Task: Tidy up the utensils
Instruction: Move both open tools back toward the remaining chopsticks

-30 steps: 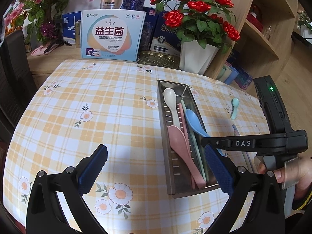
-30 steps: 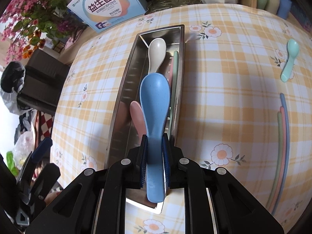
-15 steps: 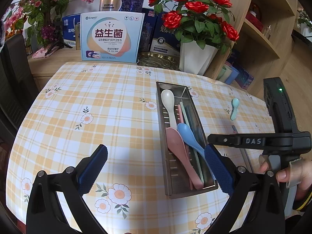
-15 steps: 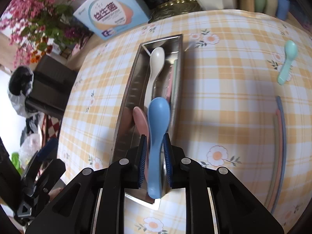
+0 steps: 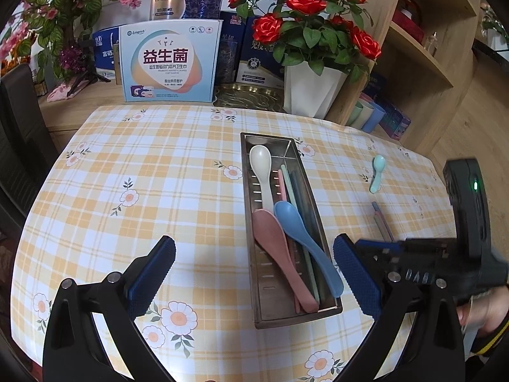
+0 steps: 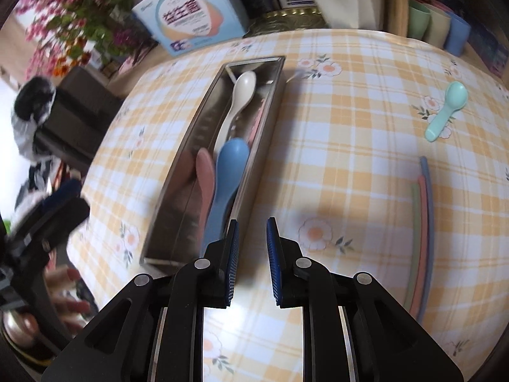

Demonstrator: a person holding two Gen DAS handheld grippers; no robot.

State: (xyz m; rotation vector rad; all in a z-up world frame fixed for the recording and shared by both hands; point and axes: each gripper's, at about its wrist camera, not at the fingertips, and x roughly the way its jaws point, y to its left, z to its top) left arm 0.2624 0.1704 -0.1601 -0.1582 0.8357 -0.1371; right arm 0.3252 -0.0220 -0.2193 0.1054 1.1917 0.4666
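Observation:
A long metal tray (image 5: pixel 247 191) lies on the checked tablecloth and holds a white spoon (image 5: pixel 262 168), a pink spoon (image 5: pixel 273 238), a blue spoon (image 5: pixel 299 229) and several chopsticks. In the right wrist view the blue spoon (image 6: pixel 227 178) rests in the tray (image 6: pixel 264 133), free of the pads. My right gripper (image 6: pixel 253 242) hovers just right of the tray's near end, its jaws a little apart with nothing between them. My left gripper (image 5: pixel 254 251) stands wide open above the tray's near half, holding nothing. A mint spoon (image 6: pixel 445 111) and loose chopsticks (image 6: pixel 423 222) lie on the cloth to the right.
A white pot of red roses (image 5: pixel 313 89), a printed box (image 5: pixel 170 63) and other boxes stand behind the table. A wooden shelf (image 5: pixel 413 47) rises at the right, with cups (image 6: pixel 439 22) at its foot. A dark chair (image 5: pixel 19 146) stands at the left.
My right gripper let go of the blue spoon, which now lies in the tray beside the pink one. The gripper drew back and to the right of the tray, jaws slightly apart.

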